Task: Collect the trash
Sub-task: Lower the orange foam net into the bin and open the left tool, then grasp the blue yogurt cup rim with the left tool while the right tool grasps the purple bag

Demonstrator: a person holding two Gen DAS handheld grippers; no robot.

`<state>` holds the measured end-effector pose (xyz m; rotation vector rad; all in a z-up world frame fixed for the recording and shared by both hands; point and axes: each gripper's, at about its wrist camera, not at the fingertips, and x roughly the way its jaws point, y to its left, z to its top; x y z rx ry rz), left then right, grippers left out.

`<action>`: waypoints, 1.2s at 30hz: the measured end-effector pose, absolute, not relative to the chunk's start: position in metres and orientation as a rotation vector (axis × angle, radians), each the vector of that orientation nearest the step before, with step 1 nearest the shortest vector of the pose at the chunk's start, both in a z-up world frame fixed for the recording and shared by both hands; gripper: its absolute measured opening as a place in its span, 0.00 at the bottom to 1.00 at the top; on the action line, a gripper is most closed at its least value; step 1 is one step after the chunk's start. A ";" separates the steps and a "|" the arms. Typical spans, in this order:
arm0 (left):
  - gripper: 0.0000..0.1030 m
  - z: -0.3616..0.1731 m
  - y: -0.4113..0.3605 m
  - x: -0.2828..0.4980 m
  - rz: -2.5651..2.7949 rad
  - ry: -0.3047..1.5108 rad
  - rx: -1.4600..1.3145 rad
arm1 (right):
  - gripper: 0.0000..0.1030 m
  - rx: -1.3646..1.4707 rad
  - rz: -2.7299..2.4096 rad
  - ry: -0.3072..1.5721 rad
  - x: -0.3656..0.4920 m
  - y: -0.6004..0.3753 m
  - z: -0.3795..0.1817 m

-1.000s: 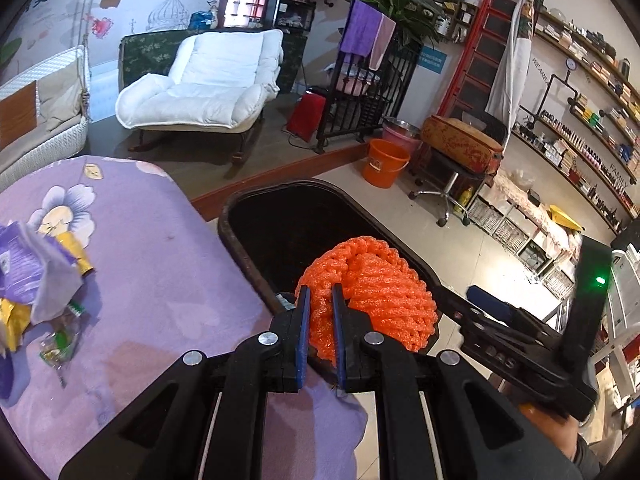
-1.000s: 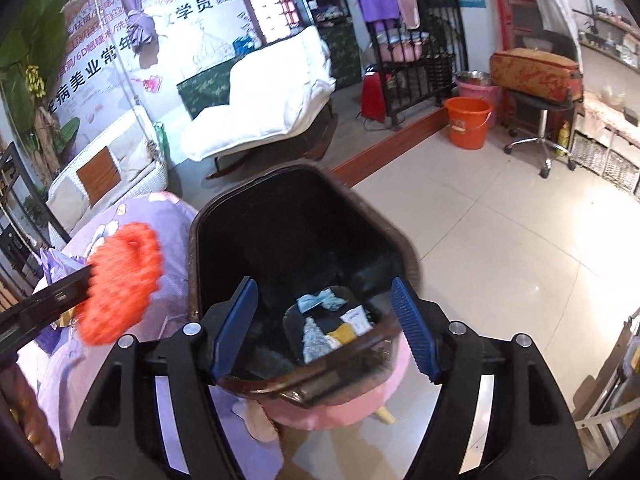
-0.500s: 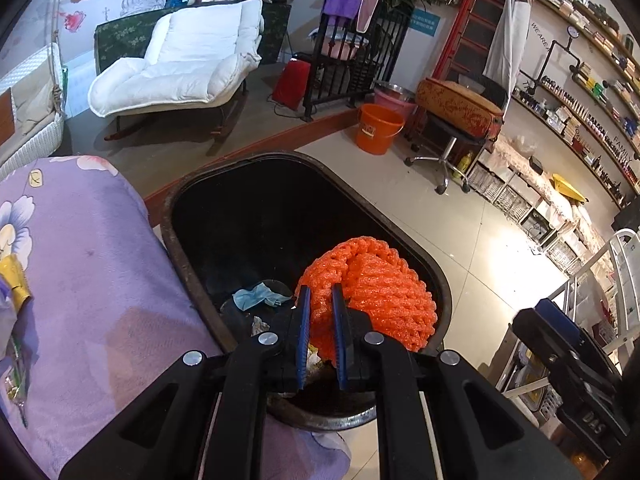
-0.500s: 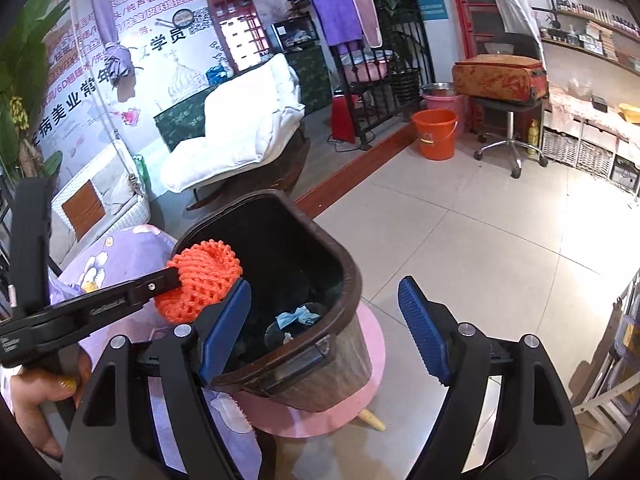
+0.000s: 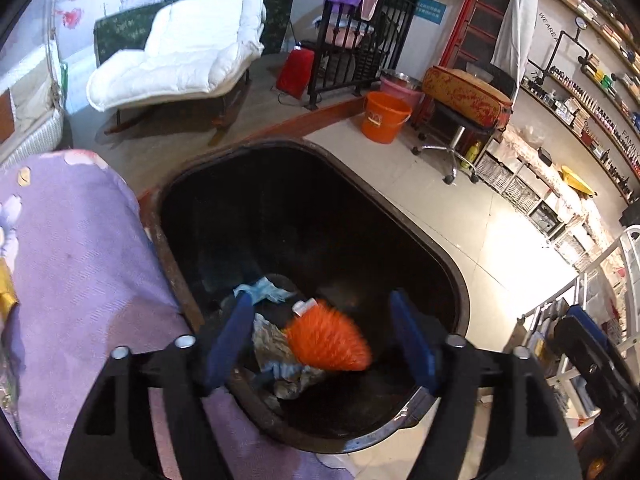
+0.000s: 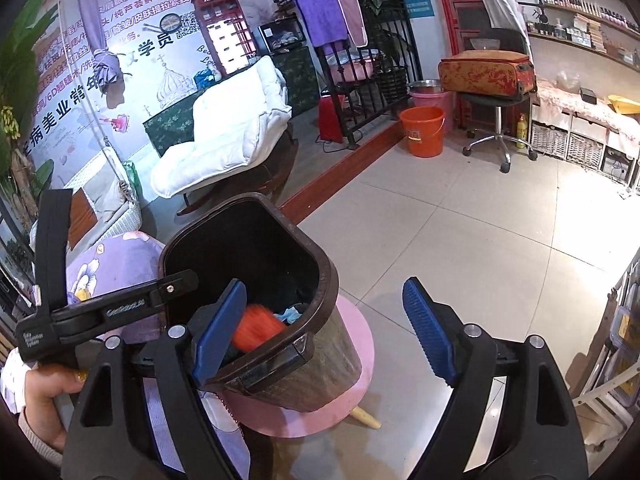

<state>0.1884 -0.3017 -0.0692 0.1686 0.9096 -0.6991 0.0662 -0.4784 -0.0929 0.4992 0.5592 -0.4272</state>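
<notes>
A blurred orange foam net falls free inside the dark brown bin, above crumpled paper and a blue tissue. My left gripper hangs over the bin mouth with its jaws opening, and its pads touch nothing. In the right wrist view the bin stands on a pink stool, with the orange net inside. My right gripper hovers near the bin, jaws opening and nothing held. A hand holds the left gripper at the bin's left.
A purple flowered cloth covers the table left of the bin, with a yellow wrapper at its edge. Farther off are a white lounge chair, an orange bucket and a swivel stool. Tiled floor lies to the right.
The left jaws went from shut on the orange net to wide apart, and the net dropped into the bin. The right gripper drew back from the bin.
</notes>
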 end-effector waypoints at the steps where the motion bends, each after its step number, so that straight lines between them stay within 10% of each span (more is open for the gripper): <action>1: 0.77 -0.067 -0.299 0.186 -0.701 0.903 0.174 | 0.79 0.501 -0.428 0.556 0.066 -0.479 -0.092; 36: 0.83 -0.019 -0.072 0.152 -0.268 0.732 0.220 | 0.80 0.294 0.067 0.659 0.152 -0.321 -0.068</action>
